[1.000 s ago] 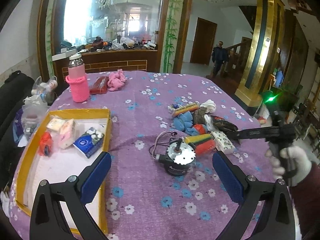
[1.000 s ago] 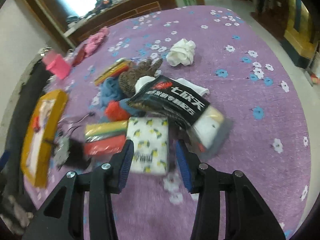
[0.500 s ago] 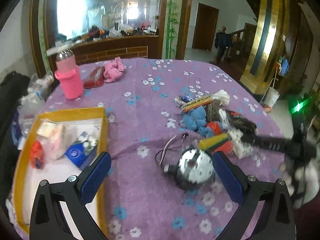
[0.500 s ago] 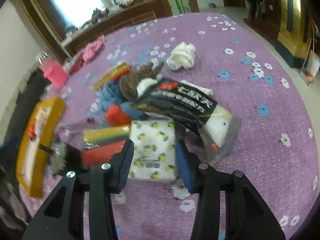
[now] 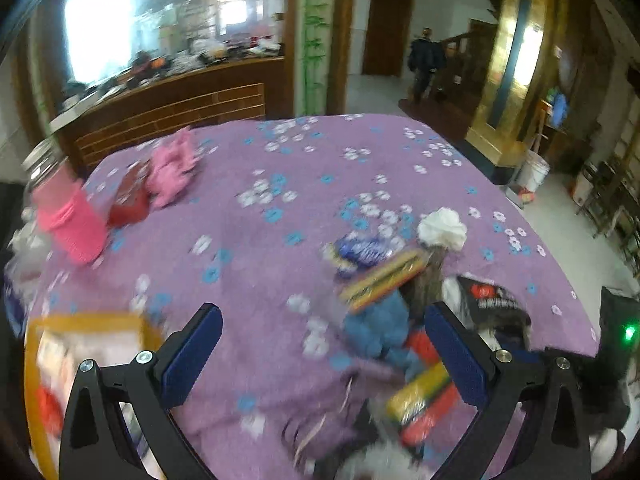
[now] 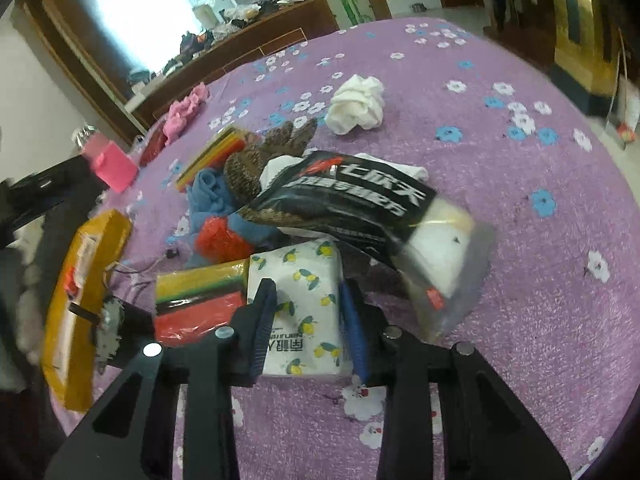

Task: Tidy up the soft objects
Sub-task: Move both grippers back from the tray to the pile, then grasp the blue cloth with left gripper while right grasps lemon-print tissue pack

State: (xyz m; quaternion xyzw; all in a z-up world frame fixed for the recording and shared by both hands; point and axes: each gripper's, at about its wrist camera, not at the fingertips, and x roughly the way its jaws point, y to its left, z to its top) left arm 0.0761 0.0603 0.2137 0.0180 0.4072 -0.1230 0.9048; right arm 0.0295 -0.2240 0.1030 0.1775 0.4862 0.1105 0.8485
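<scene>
Closing on the tissue pack [image 6: 298,312], the right gripper [image 6: 308,320] is straddling it, pads at both sides, at the near edge of the pile on the purple cloth [image 6: 520,280]. Left view, blurry, isn't showing the pack; it's showing the left gripper [image 5: 320,354] w/ fingers wide, nothing between, plus the tray [image 5: 36,360].

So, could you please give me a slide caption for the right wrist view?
Right claw closing around a lemon-print tissue pack at the near edge of a pile of soft items on the purple floral tablecloth.
</scene>
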